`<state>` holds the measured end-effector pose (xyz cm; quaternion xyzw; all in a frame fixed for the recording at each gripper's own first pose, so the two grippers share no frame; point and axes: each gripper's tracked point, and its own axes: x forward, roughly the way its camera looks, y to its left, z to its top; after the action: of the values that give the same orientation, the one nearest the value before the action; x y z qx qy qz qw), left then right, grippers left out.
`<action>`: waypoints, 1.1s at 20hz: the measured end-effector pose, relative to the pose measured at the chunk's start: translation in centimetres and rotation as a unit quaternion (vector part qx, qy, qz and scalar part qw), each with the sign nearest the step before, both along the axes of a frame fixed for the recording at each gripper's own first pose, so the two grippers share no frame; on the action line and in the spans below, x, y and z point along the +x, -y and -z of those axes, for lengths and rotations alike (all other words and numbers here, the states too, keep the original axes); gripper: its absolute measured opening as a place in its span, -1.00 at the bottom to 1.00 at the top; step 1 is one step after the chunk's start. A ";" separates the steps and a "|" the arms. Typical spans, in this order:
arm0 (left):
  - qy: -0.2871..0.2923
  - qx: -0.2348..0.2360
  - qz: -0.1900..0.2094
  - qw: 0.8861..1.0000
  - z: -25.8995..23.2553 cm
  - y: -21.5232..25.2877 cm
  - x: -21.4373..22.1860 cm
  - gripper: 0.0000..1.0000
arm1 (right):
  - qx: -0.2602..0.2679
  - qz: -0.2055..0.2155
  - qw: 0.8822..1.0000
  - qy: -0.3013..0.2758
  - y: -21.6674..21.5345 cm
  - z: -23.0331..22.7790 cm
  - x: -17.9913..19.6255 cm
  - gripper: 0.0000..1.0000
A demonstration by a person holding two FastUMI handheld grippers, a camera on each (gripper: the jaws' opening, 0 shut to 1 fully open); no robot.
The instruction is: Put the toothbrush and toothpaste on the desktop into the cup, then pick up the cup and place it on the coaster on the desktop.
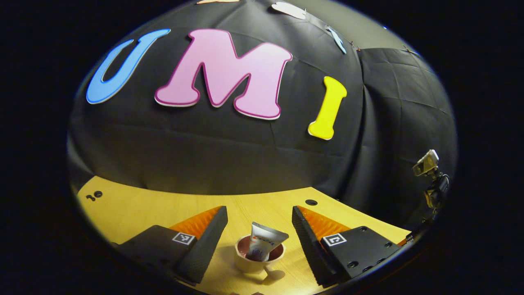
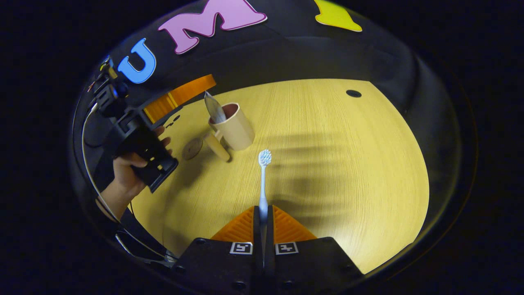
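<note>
Right gripper view: right gripper (image 2: 262,213) fingers clamp the toothbrush (image 2: 263,180), pointing forward.

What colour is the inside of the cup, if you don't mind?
Dusty pink inside the cup; clearest in the left gripper view.

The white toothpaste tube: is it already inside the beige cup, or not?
Inside. The white toothpaste tube stands in the beige cup, its crimped end above the rim, between the open left gripper fingers.

Dim booth, overhead light; soft shadows on desk (image 2: 327,164); strong fisheye edge warp; focus sharp.
</note>
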<state>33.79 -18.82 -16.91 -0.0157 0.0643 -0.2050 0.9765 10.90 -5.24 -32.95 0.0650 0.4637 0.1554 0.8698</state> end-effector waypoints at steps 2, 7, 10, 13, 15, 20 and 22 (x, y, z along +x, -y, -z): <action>0.000 -0.012 -0.016 1.000 -1.3 -1.3 -2.8 0.94 | 0.014 -0.002 1.000 0.024 -0.6 -1.3 1.7 -0.89; -0.023 -0.020 -0.054 0.998 -1.4 -3.6 -8.8 0.94 | 0.056 -0.011 0.993 0.100 -3.1 -5.4 7.3 -0.89; -0.042 -0.024 -0.060 0.997 -1.1 -3.9 -11.9 0.94 | 0.080 -0.009 0.987 0.140 -5.3 -7.5 10.1 -0.89; -0.052 -0.014 -0.086 0.995 -0.7 -5.6 -13.6 0.94 | 0.097 -0.015 0.982 0.162 -6.9 -8.0 11.5 -0.89; -0.049 -0.012 -0.101 0.994 -1.2 -6.6 -14.4 0.94 | 0.099 -0.016 0.977 0.186 -7.6 -8.8 12.6 -0.89; -0.071 -0.031 -0.137 0.987 -0.4 -9.0 -15.8 0.94 | 0.131 -0.017 0.960 0.246 -9.5 -10.8 16.2 -0.87; -0.078 -0.032 -0.146 0.986 0.2 -9.6 -16.3 0.94 | 0.147 -0.008 0.957 0.251 -9.8 -10.4 17.6 -0.87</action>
<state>17.50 -9.21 -17.08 -0.0720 0.1313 -0.0604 0.9869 28.51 4.59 -22.58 0.1474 0.2033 0.2399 0.9377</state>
